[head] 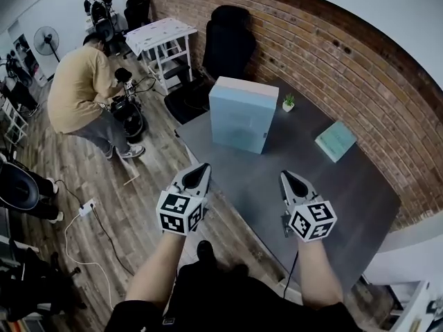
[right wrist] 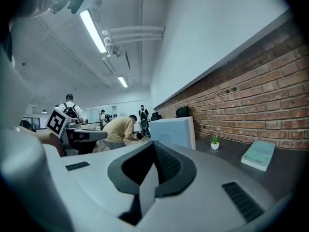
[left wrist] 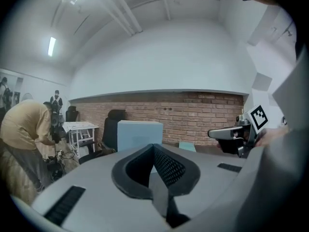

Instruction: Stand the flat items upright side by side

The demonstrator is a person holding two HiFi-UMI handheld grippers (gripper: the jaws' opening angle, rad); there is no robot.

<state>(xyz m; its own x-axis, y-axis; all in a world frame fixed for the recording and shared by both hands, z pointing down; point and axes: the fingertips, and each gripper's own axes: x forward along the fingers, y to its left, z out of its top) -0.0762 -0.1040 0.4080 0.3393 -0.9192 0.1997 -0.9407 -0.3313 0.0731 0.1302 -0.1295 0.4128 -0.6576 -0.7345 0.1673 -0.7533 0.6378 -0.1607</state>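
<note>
Table (head: pixel 263 178): book (head: pixel 336 140) flat; L tool (head: pixel 202 169), R tool (head: pixel 287 177) shut.

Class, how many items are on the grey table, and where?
3. A pale blue box stands at the far end; a small potted plant beside it; a teal book lies flat near the brick wall. The box may hide more.

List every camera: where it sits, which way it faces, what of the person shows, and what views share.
Head view: on the head, facing steeply down at the grey table; forearms, left gripper and right gripper show.
Left gripper view: on that gripper, facing along its shut jaws toward the blue box and brick wall.
Right gripper view: on that gripper, along its shut jaws; book and plant at right.
Shared: all three show the blue box.
</note>
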